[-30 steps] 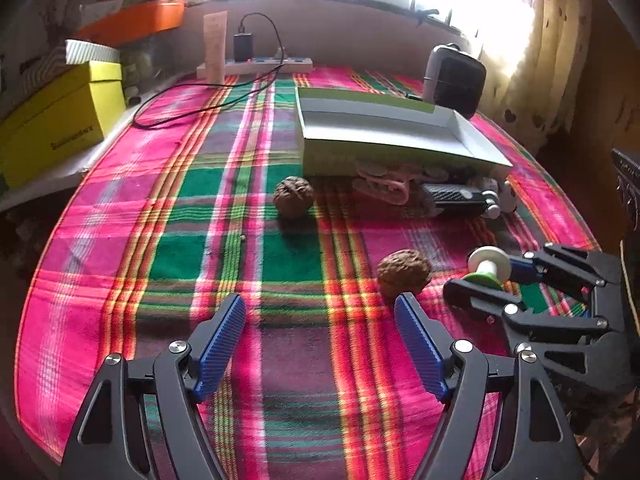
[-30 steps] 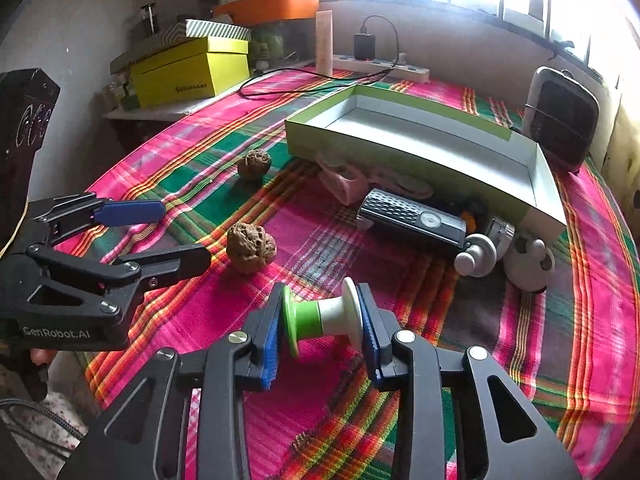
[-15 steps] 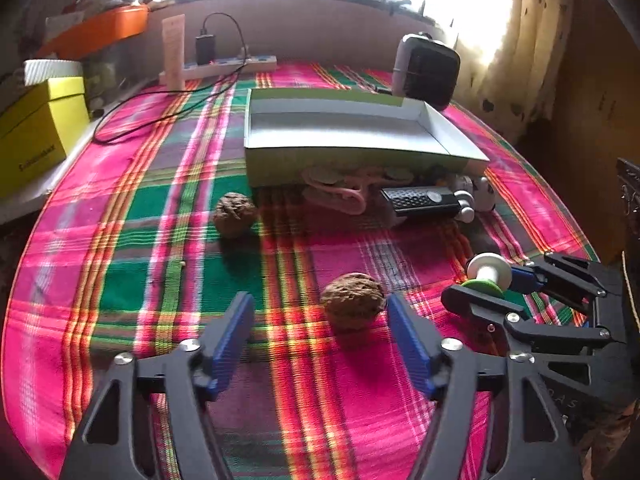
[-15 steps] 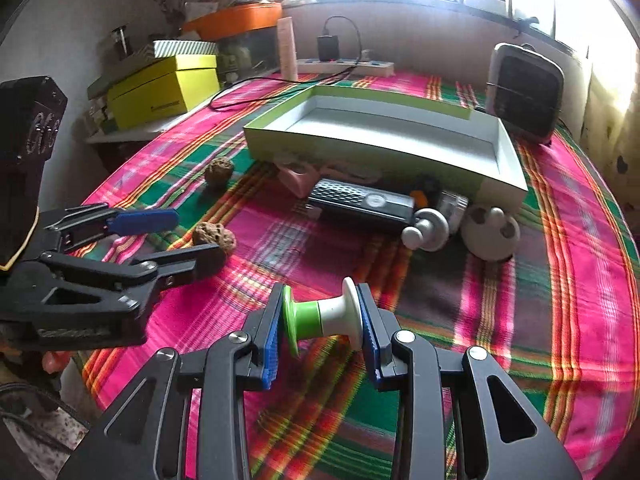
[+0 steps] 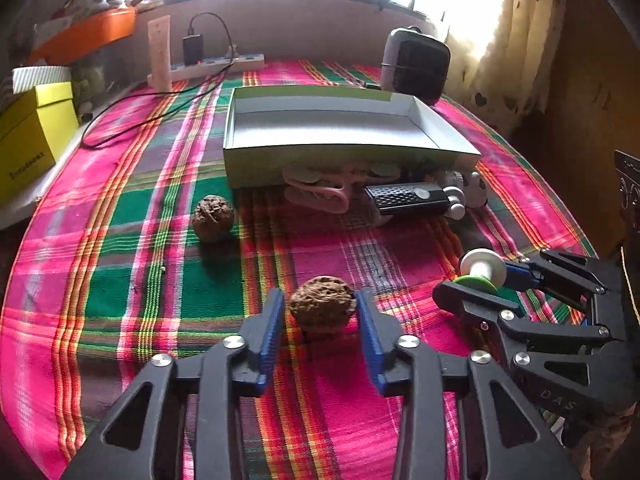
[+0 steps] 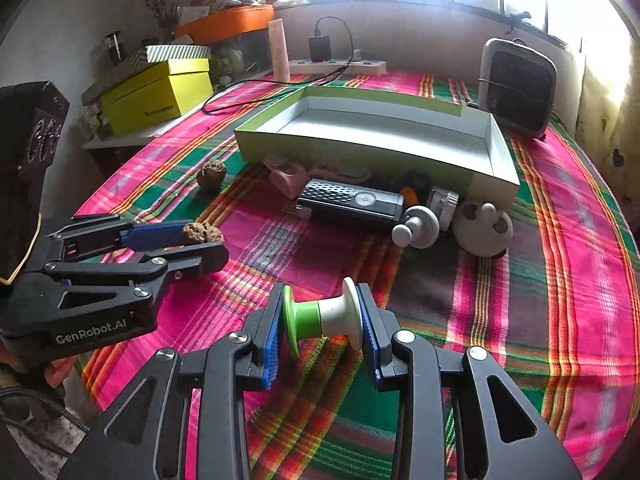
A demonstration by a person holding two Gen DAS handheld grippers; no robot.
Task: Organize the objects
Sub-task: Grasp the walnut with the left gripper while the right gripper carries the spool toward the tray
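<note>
Nearest, the right gripper [image 6: 320, 322] pinches a green-and-white spool [image 6: 323, 317] end to end between its blue pads, clear above the plaid tablecloth [image 6: 540, 280] that covers the table. Just left of it, the left gripper [image 5: 318, 314] has a walnut [image 5: 322, 309] between its jaws, which have just been closing; the right-hand pad meets the shell, while a narrow gap shows on the left side, so a firm pinch cannot be confirmed. The walnut rests on the cloth.

Farther off, an open shallow cardboard box [image 5: 256, 168] with green outer walls serves as landmark. A second walnut [image 5: 213, 218] lies on the cloth just before its front left corner. Along the box's front wall lie a pink plastic item [image 5: 320, 194], a black remote-like device [image 5: 408, 198], a grey knob-shaped piece [image 6: 416, 226] and a round white item [image 6: 484, 230]. Beyond the box's far right corner stands a small heater [image 6: 518, 86]; beyond its far left corner lies a power strip [image 6: 340, 66] with a plugged-in charger. A yellow box [image 6: 160, 98] sits left of the box, off the cloth.
</note>
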